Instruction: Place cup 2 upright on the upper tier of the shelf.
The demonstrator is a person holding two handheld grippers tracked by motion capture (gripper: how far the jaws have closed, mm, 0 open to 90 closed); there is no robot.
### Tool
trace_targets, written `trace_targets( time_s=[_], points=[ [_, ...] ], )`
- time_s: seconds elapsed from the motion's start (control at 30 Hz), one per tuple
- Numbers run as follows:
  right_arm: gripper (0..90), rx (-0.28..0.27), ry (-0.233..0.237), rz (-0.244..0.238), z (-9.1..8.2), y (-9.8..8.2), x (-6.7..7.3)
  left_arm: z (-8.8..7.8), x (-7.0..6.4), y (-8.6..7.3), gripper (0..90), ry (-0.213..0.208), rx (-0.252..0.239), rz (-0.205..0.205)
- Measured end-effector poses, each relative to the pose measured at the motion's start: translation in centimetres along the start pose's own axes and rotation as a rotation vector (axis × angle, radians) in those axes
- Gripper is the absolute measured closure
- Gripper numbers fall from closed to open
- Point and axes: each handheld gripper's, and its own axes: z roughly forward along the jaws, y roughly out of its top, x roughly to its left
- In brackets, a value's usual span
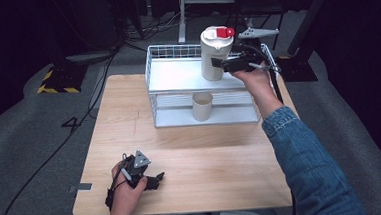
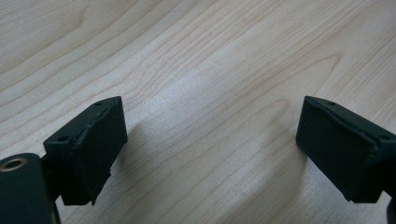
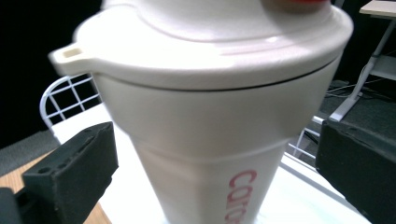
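High view: white lidded cup upright on top shelf of wire rack; right gripper at its side. Left gripper view: fingers wide, empty, over desk. Right gripper view: fingers flank cup, gaps visible, not gripping.

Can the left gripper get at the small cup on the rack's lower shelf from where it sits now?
Probably yes. The left gripper rests open near the table's front edge, and bare tabletop lies between it and the small cup, which stands at the rack's open front. The right gripper works at the tall cup above.
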Motion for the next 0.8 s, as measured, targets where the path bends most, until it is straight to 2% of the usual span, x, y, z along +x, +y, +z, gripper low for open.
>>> trace_targets(
  time_s=[0.37, 0.6, 0.67, 0.8],
  points=[
    [0.0, -0.018, 0.032, -0.010, -3.7, 0.1, 0.5, 0.0, 0.0, 0.0, 9.1, 0.001, 0.003, 0.005],
    [0.0, -0.025, 0.040, -0.032, -6.3, -0.1, 0.6, -0.1, -0.1, -0.1, 9.1, 0.012, 0.003, -0.008],
    [0.0, -0.026, 0.049, -0.021, -7.0, -0.3, 0.5, -0.2, -0.2, -0.2, 9.1, 0.015, 0.004, -0.008],
    [0.0, -0.028, 0.051, -0.031, -8.3, -0.8, 0.6, -0.4, -0.3, -0.4, 9.1, 0.018, 0.001, -0.020]
  ],
)
